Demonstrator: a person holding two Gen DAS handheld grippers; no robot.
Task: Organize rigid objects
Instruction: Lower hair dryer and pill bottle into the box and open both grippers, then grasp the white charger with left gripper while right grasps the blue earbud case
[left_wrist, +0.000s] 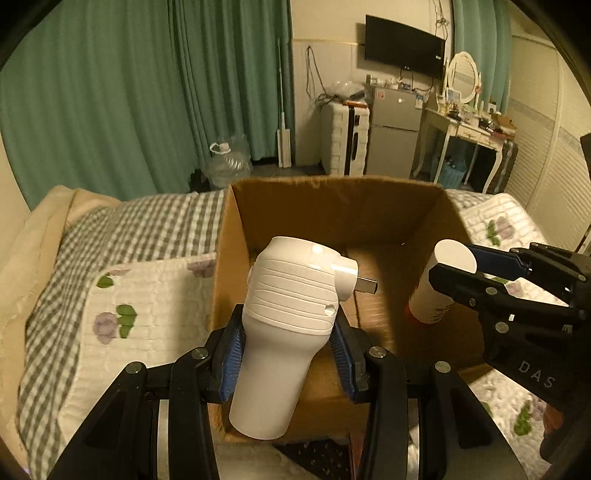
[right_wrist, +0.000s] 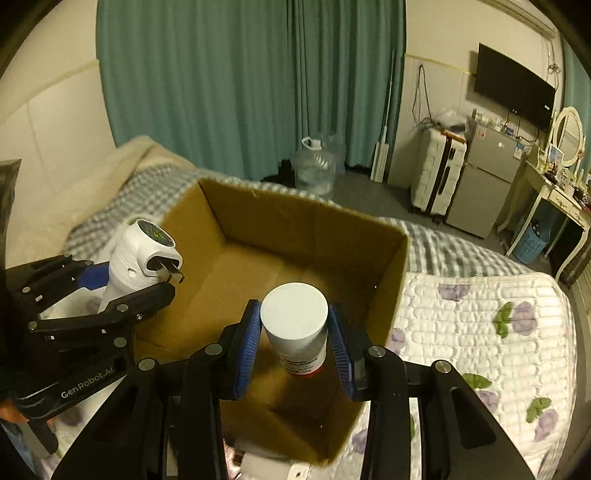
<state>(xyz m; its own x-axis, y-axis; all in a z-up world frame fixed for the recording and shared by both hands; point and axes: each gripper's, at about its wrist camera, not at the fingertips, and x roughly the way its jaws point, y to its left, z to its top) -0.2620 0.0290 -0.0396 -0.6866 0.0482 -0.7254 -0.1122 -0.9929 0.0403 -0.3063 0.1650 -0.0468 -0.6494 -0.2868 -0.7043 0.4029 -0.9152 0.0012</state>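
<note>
— Tools first: what are they gripping?

— I am seeing the left tool (left_wrist: 288, 354) pinching a white plug-in device (left_wrist: 288, 325) by its narrower lower body between the blue pads (left_wrist: 231, 358), its ribbed head and metal prongs pointing out over the near left edge of the cardboard box (left_wrist: 332, 210). The right tool (right_wrist: 293, 338) is pinching a white bottle (right_wrist: 294, 325) just under its flat white cap, and a red band is showing at the bottle's lower end.

— Where are both things sitting relative to the box?

— Both are hanging above the open box, the bottle over the right side of its hollow and the device at the left rim, well apart from each other. Whether either is touching cardboard, I cannot tell.

— And beyond?

— The box is resting on a bed (right_wrist: 480, 314) with a quilted flower cover; green curtains (left_wrist: 110, 92) are hanging behind it, and a small fridge (left_wrist: 395, 129) is standing by the far wall.
</note>
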